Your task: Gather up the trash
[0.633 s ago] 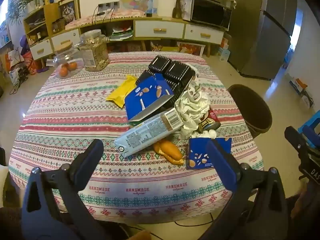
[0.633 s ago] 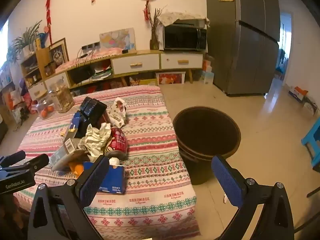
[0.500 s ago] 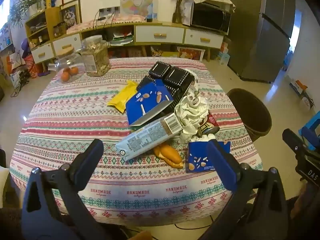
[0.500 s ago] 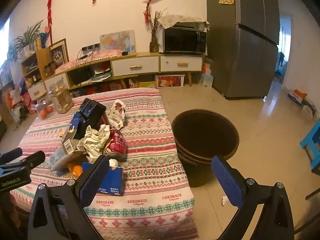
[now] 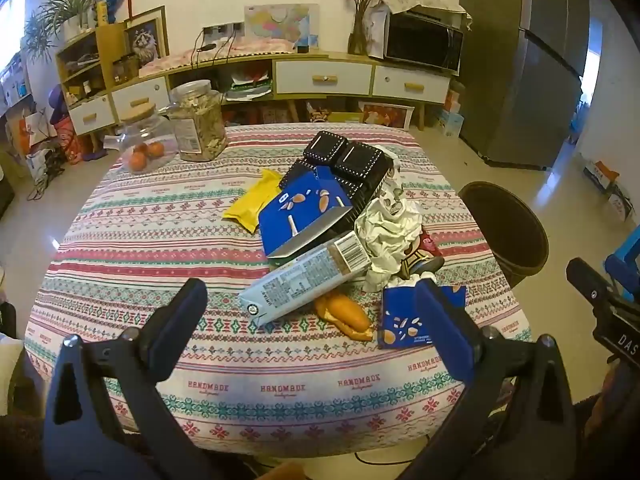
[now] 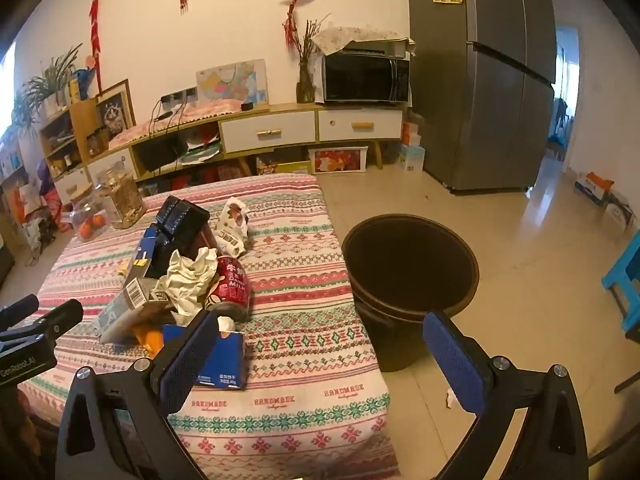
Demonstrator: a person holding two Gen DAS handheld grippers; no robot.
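Patterned striped cloth covers the bench [image 5: 160,240], and all positions below are given relative to the dark round trash bin [image 5: 505,230] standing on the floor just off the bench's right edge.

Farthest left of the bin, at the bench's far corner, stand a clear glass jar holding oranges [image 5: 145,145] and a taller clear jar of dry food [image 5: 199,122]. The left gripper [image 5: 310,320] hovers over the near bench edge, left of the bin; its fingers [image 5: 182,326] are spread wide with nothing between them.

The trash pile lies mid-bench, left of the bin:
- yellow flat wrapper [image 5: 253,199], on the pile's side away from the bin;
- blue open carton [image 5: 304,212], leaning on black studded trays [image 5: 346,160];
- pale blue long carton [image 5: 306,276], with an orange peel [image 5: 346,316] at its near end;
- crumpled white paper [image 5: 386,228], against a red drink can [image 6: 231,286];
- small blue box [image 5: 416,320], nearest the bin along the near edge.

The right gripper [image 6: 324,354] hangs over the bench's near right corner, beside the bin; its fingers [image 6: 454,354] are likewise fully released and empty.
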